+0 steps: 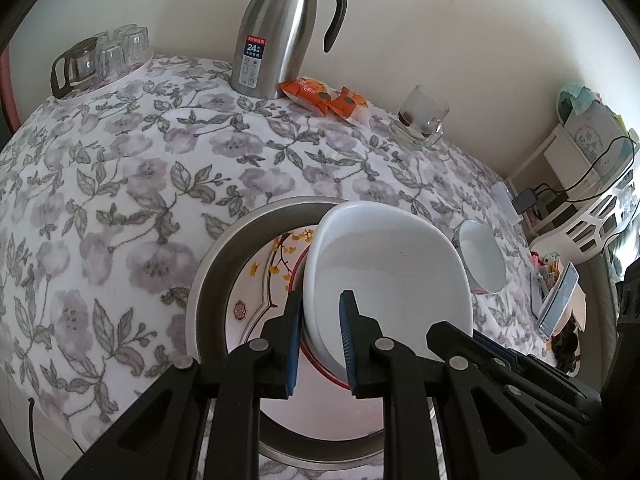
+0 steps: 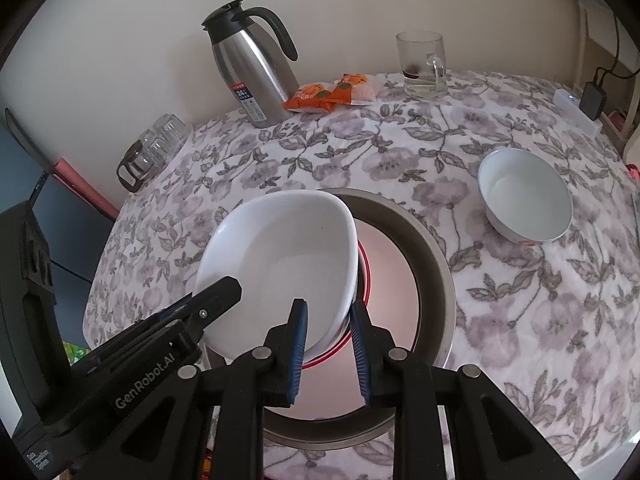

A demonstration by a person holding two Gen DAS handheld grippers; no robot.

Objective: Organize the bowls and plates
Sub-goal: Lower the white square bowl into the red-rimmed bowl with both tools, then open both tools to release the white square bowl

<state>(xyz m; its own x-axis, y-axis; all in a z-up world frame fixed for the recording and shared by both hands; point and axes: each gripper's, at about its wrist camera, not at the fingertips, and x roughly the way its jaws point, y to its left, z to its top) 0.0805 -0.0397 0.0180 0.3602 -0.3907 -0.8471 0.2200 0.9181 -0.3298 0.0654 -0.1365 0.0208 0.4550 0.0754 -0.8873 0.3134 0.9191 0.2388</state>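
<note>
A white deep dish (image 1: 384, 264) hangs tilted over a decorated plate (image 1: 276, 268) with a red rim that lies in a round metal tray (image 1: 224, 248). My left gripper (image 1: 322, 296) is shut on the dish's left rim, one pad outside and one inside. My right gripper (image 2: 328, 304) is shut on the right rim of the same dish (image 2: 280, 256). The left gripper (image 2: 216, 292) shows at the dish's other edge in the right wrist view. Part of the plate (image 2: 392, 280) and the tray (image 2: 436, 248) are hidden under the dish. A white bowl (image 2: 524, 196) stands apart to the right on the cloth.
A steel thermos jug (image 1: 280, 36), orange snack packets (image 1: 324, 98) and a glass mug (image 1: 420, 120) stand along the wall at the back. Upturned glasses and a glass jug (image 1: 100, 60) sit at the back left. A cluttered white shelf (image 1: 592, 184) stands past the table's right edge.
</note>
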